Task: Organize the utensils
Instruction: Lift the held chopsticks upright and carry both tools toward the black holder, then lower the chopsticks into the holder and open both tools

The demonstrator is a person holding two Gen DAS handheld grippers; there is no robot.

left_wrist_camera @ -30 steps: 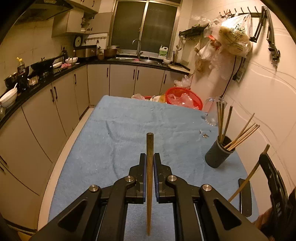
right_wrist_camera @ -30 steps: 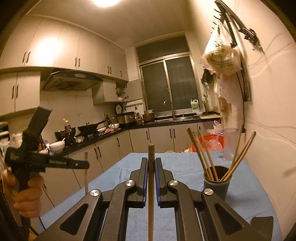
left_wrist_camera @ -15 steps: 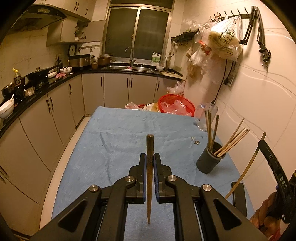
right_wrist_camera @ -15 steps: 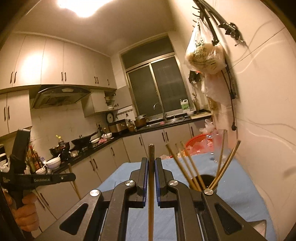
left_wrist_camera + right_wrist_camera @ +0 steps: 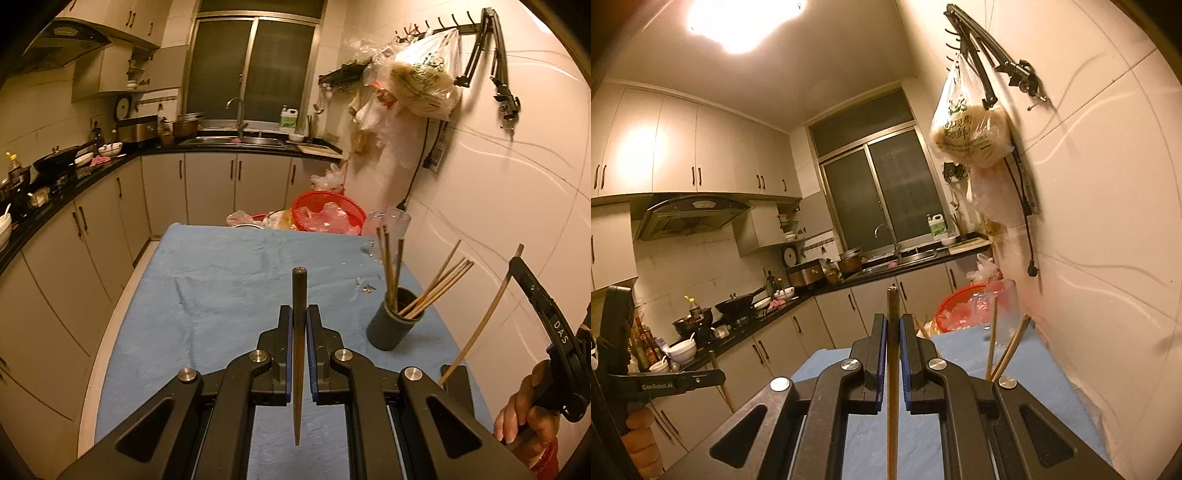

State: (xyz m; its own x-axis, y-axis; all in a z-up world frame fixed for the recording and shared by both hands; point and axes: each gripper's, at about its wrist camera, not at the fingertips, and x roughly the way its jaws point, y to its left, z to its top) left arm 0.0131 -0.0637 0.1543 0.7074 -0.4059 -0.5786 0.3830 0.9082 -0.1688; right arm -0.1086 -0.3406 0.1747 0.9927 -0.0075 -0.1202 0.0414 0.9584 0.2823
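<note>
**Both tongs hold a chopstick above the blue table**

The table (image 5: 229, 280), covered in blue cloth, runs from the near edge toward the kitchen cabinets. At its far end sits a red basket (image 5: 327, 216) with crumpled plastic inside. Near the right-hand wall stands a dark holder cup (image 5: 391, 330), upright on the cloth, with several chopsticks (image 5: 434, 290) fanning out of it.

The left tongs (image 5: 299, 321) are closed on a dark chopstick (image 5: 298, 354), its blunt end pointing forward over the table, well apart from the cup. The right tongs (image 5: 894, 328) are clamped on a pale chopstick (image 5: 892, 387), raised above the table with the cup's sticks just beside them.
</note>
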